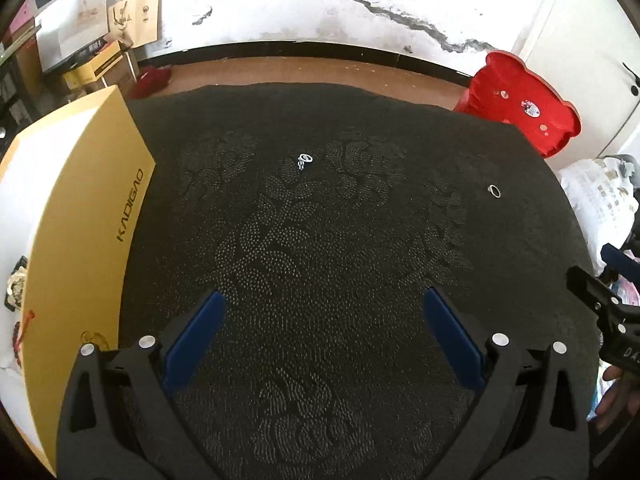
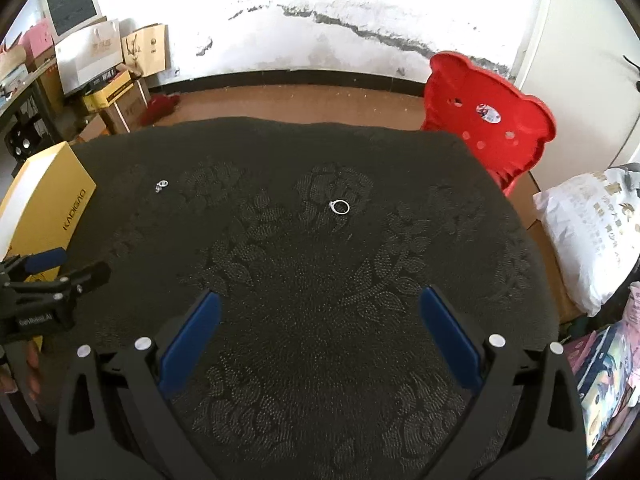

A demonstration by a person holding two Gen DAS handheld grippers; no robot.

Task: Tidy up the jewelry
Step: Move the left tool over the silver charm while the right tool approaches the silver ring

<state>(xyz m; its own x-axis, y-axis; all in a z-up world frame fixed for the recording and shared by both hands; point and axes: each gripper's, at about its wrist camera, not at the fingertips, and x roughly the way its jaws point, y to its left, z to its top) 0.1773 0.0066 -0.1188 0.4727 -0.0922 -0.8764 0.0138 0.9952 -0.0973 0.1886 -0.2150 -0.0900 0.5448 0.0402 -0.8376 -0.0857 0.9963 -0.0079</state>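
red stool (image 2: 490, 118) | white sack (image 2: 592, 236) | paper bags (image 2: 146, 48)

Both wrist views high, facing forward, sharing dark cloth (image 1: 320, 260)

Left gripper (image 1: 324, 336), right gripper (image 2: 320, 334) agape (both empty).

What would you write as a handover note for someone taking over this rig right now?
Left gripper: open, empty, above the black cloth.
Right gripper: open, empty, above the same cloth.
Ring lies loose ahead of the right gripper.
A smaller silver piece, too small to identify, lies ahead of the left gripper.
Yellow box stands closed at the cloth's left edge.
Done: nothing visibly stowed.
Left: pick up both pieces and put them away.
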